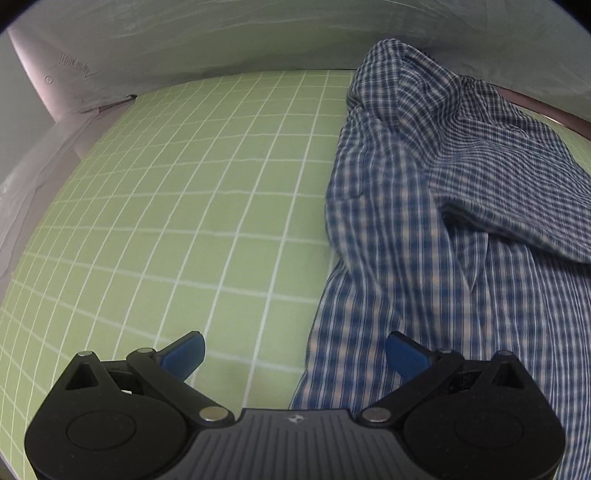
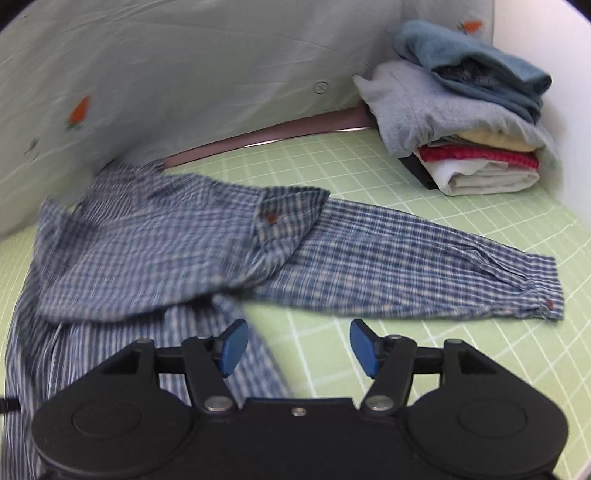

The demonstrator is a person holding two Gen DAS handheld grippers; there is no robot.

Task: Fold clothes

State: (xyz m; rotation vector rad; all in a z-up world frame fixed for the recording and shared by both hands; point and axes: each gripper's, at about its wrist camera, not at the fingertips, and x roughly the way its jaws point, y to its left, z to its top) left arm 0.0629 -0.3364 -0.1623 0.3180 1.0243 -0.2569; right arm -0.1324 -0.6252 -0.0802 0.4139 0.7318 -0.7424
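The left gripper hangs released over the green grid mat, its blue pads spread wide with nothing between them; bare mat lies ahead and to its left, and the blue checked shirt lies rumpled ahead and to its right, the shirt's near edge passing just under the right-hand pad. Beyond the mat rises a pale cloth backdrop.

The right gripper is also released, jaws apart and empty (its pads grip no cloth). The shirt's body is heaped ahead and to its left, somewhat blurred, with cloth running under the left-hand pad; one sleeve stretches flat across the mat ahead and off to the right, cuff outermost. Far ahead on the right, well apart from the shirt, stands a stack of folded clothes in the corner.
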